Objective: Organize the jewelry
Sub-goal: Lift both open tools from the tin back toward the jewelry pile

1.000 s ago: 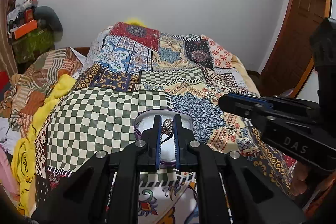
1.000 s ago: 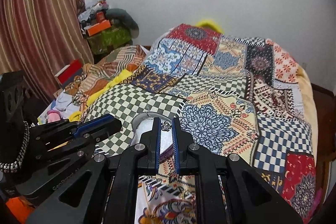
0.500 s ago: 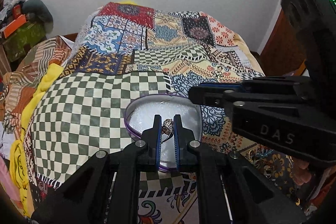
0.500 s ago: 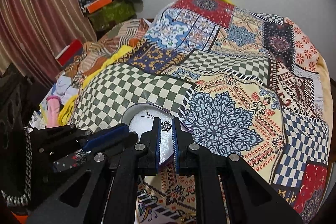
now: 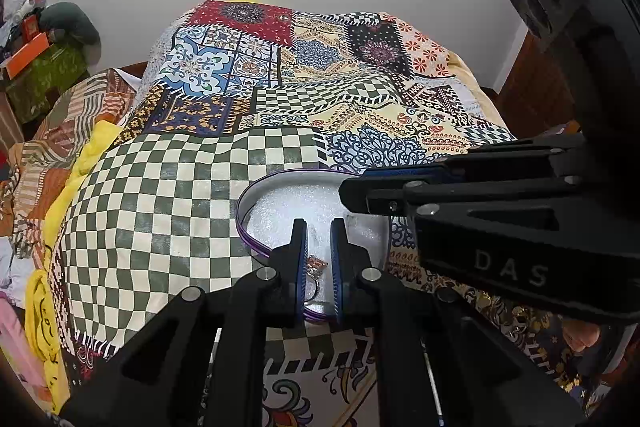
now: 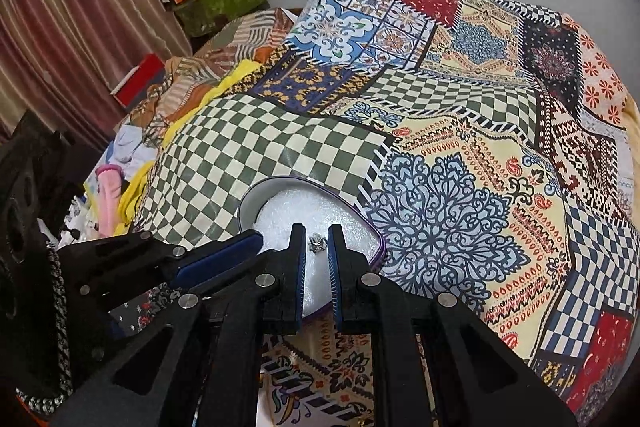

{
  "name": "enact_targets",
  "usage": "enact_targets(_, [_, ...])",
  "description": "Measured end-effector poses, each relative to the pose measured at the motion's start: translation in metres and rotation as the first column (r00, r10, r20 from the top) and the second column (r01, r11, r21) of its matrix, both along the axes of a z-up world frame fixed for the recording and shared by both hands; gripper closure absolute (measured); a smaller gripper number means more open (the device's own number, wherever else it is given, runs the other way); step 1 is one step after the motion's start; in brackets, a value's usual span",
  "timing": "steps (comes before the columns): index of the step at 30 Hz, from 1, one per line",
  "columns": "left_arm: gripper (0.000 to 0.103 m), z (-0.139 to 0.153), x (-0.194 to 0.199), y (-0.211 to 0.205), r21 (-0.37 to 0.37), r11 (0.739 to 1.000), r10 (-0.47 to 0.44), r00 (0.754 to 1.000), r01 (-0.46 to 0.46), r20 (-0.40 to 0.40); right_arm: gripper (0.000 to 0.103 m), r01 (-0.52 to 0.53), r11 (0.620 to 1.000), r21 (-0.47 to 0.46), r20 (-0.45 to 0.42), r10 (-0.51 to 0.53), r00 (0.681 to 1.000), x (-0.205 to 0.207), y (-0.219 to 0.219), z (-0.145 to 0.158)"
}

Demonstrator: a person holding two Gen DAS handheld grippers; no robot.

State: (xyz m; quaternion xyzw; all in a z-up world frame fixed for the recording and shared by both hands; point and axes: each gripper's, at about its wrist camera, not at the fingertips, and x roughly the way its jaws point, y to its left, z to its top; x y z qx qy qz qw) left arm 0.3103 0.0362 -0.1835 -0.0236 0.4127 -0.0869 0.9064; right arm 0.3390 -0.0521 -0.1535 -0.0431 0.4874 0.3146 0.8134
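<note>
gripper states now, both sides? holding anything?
Left hand-held gripper: closed on a ring.
Right hand-held gripper: nearly closed, small silver piece between its fingers; grip unclear.

left wrist: rides behind its jaws, angled down, close over the box (image 5: 256,195) | right wrist: likewise, alongside | shared: box (image 6: 250,203), patchwork bedspread (image 5: 280,95) beyond the jaws

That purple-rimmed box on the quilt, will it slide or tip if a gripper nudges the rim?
The purple-rimmed box looks shallow and thin-walled, so probably light and easy to shove. It sits on the soft, uneven quilt, so a push on the rim may tilt it. The white foam lining should cushion the ring.
</note>
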Motion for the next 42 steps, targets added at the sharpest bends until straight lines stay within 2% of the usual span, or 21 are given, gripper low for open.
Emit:
enact_targets(3, [0.093, 0.002, -0.003, 0.003, 0.001, 1.000, 0.010, 1.000, -0.010, -0.004, 0.085, 0.018, 1.000, 0.008, 0.020, -0.018, 1.000, -0.003, -0.004, 0.005])
enact_targets(6, [0.088, 0.007, -0.007, 0.008, -0.006, 1.000, 0.025, 1.000, -0.025, -0.001, 0.084, 0.028, 0.999, 0.020, 0.035, -0.028, 0.999, -0.007, -0.009, 0.013])
enact_targets(8, [0.073, 0.012, -0.010, 0.012, -0.007, 0.999, 0.041, 0.999, -0.041, 0.007, 0.084, 0.036, 0.999, 0.019, 0.053, -0.037, 0.998, -0.011, -0.013, 0.019])
enact_targets(10, [0.069, 0.018, -0.013, 0.014, -0.015, 0.999, 0.053, 0.998, -0.052, 0.024, 0.084, 0.043, 0.999, 0.021, 0.075, -0.044, 0.996, -0.017, -0.018, 0.025])
enact_targets(21, [0.069, 0.057, -0.045, 0.021, -0.022, 0.997, 0.081, 0.994, -0.080, 0.067, 0.083, 0.084, 0.996, 0.039, 0.183, -0.090, 0.979, -0.059, -0.049, 0.058])
enact_targets(23, [0.069, 0.061, -0.052, 0.019, -0.017, 0.997, 0.079, 0.994, -0.078, 0.069, 0.080, 0.093, 0.995, 0.045, 0.193, -0.100, 0.976, -0.068, -0.055, 0.061])
enact_targets(25, [0.069, 0.064, -0.059, 0.016, -0.010, 0.997, 0.075, 0.995, -0.075, 0.068, 0.071, 0.106, 0.994, 0.034, 0.217, -0.110, 0.970, -0.077, -0.060, 0.063])
enact_targets(28, [0.069, 0.064, -0.068, 0.012, -0.008, 0.998, 0.066, 0.996, -0.066, 0.061, 0.059, 0.128, 0.992, 0.012, 0.264, -0.126, 0.956, -0.092, -0.068, 0.066])
enact_targets(42, [0.069, 0.039, -0.092, -0.025, -0.031, 1.000, 0.001, 1.000, -0.001, -0.024, 0.059, 0.233, 0.972, -0.014, 0.287, -0.219, 0.932, -0.123, -0.125, 0.051])
